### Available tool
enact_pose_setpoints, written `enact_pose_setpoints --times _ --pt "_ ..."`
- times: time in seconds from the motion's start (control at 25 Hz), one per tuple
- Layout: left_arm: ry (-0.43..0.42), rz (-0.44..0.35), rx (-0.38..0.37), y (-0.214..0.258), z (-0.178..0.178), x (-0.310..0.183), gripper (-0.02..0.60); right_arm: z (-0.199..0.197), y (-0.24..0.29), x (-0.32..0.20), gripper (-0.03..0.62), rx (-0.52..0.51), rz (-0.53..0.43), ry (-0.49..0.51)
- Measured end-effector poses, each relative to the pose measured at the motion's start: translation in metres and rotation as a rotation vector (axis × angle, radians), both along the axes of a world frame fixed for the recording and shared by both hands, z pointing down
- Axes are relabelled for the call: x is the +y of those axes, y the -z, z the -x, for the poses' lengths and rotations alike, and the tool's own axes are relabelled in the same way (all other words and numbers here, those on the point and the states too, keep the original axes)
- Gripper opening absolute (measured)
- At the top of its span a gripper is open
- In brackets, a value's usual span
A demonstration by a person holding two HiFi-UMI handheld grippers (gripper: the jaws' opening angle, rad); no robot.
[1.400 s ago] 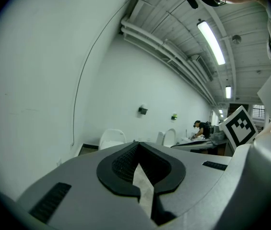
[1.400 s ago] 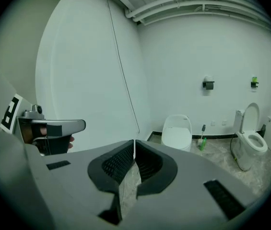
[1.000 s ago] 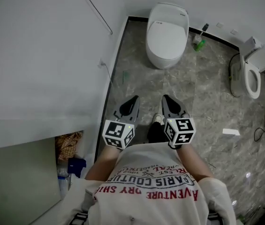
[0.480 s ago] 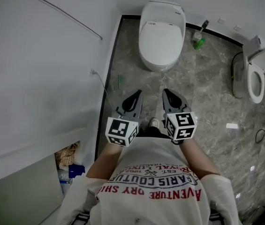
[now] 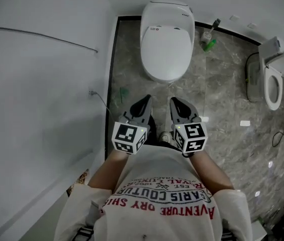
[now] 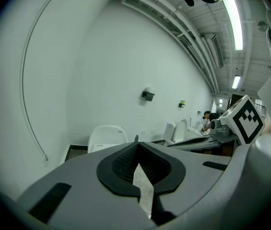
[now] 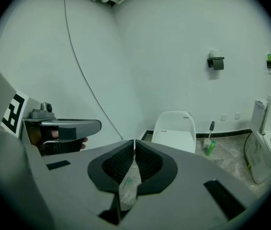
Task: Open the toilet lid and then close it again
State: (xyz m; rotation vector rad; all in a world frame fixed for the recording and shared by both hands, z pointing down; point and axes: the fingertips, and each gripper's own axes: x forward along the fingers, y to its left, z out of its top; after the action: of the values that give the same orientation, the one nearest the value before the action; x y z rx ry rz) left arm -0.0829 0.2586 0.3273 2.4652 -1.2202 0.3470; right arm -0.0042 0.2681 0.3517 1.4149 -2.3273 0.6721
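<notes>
A white toilet (image 5: 166,39) stands against the far wall with its lid down. It also shows ahead in the left gripper view (image 6: 107,135) and the right gripper view (image 7: 174,131). My left gripper (image 5: 146,100) and right gripper (image 5: 173,102) are held side by side in front of the person's body, pointing at the toilet and still short of its front rim. Both are shut with nothing between the jaws, as the left gripper (image 6: 137,145) and right gripper (image 7: 134,142) show in their own views. A shoe shows between them on the floor.
A second toilet (image 5: 275,77) with its lid raised stands at the right. A toilet brush (image 5: 209,31) and a green bottle (image 5: 208,45) sit by the far wall. A white wall (image 5: 41,94) runs along the left. A small white piece (image 5: 244,123) lies on the marble floor.
The person has walked toward the toilet, which now looks larger and nearer. Both grippers moved forward together and stayed shut.
</notes>
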Motion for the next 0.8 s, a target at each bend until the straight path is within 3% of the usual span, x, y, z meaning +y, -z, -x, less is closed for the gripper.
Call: enact_pose_setpoints --times 0.28,0.48,0.8 --pt "-0.092 0.086 -0.011 -0.051 0.014 -0.090 0.007 0.020 -0.042 -0.080 0.020 0.062 0.043 -0.028" --pt "-0.132 0.133 -0.053 -0.103 0.021 -0.134 0.006 0.027 -0.080 -0.128 0.020 0.111 0.017 0.000" --pt "-0.122 0.216 -0.049 -0.206 0.018 -0.157 0.007 0.004 -0.183 -0.164 0.020 0.036 0.145 -0.116"
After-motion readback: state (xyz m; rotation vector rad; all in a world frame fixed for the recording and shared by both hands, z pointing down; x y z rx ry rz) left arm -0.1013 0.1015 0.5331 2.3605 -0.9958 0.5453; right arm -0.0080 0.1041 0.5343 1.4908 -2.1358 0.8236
